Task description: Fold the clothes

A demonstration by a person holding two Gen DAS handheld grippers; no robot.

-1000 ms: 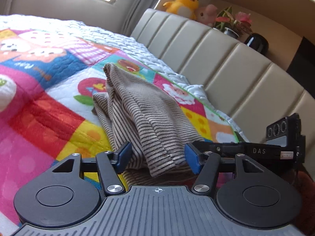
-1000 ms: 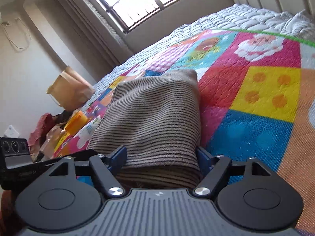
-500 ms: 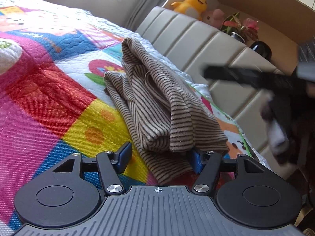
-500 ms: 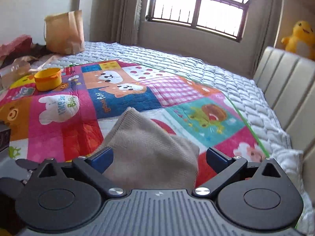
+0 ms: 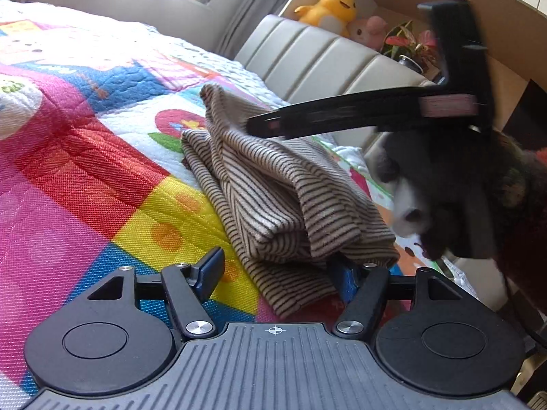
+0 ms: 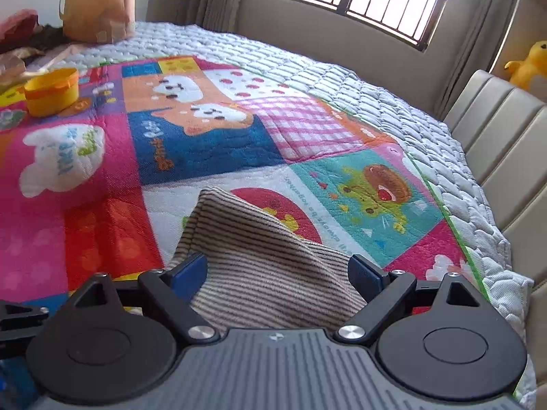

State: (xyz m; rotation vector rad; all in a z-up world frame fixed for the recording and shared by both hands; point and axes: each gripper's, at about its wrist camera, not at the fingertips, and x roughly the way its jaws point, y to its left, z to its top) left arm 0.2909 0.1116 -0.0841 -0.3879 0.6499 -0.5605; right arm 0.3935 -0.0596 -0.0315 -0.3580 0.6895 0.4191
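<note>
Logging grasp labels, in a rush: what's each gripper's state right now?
Left gripper: open, gripping nothing; the folded striped garment lies between its fingers.
Right gripper: open, gripping nothing, fingers spread either side of the garment.

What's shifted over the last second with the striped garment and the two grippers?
The right gripper has swung up and round, from pointing along the bed toward the wall to facing the window, jaws open, over the striped garment. The left gripper has shifted to the garment's left, open. The garment stays folded on the quilt.
</note>
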